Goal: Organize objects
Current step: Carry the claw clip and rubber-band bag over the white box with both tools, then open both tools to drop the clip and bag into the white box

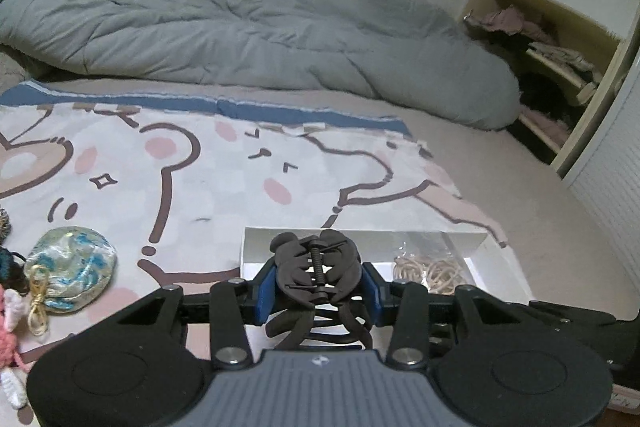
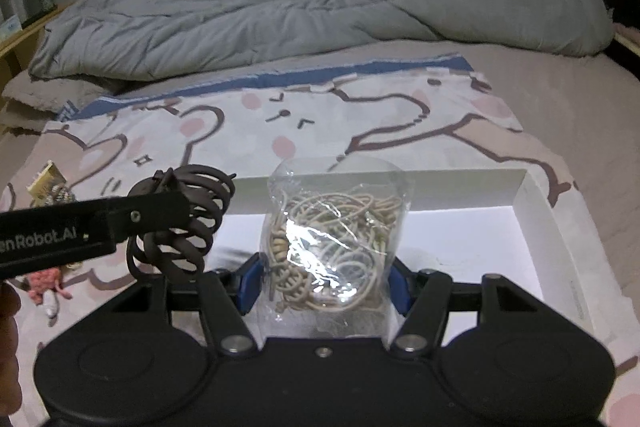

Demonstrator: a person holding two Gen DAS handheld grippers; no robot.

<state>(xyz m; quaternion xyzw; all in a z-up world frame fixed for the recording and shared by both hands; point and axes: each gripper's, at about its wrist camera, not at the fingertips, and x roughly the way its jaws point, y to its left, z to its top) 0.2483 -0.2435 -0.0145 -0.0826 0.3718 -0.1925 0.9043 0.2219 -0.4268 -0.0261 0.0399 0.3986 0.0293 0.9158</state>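
My left gripper is shut on a dark brown claw hair clip and holds it over the near left end of a white tray. The clip also shows in the right wrist view, with the left gripper's arm in front of it. My right gripper is shut on a clear plastic bag of beige hair ties, held over the white tray. The bag also shows in the left wrist view.
The tray lies on a cartoon bear blanket on a bed. A silk embroidered pouch and a pink knitted toy lie at the left. A rumpled grey duvet fills the back. An open wardrobe stands at the right.
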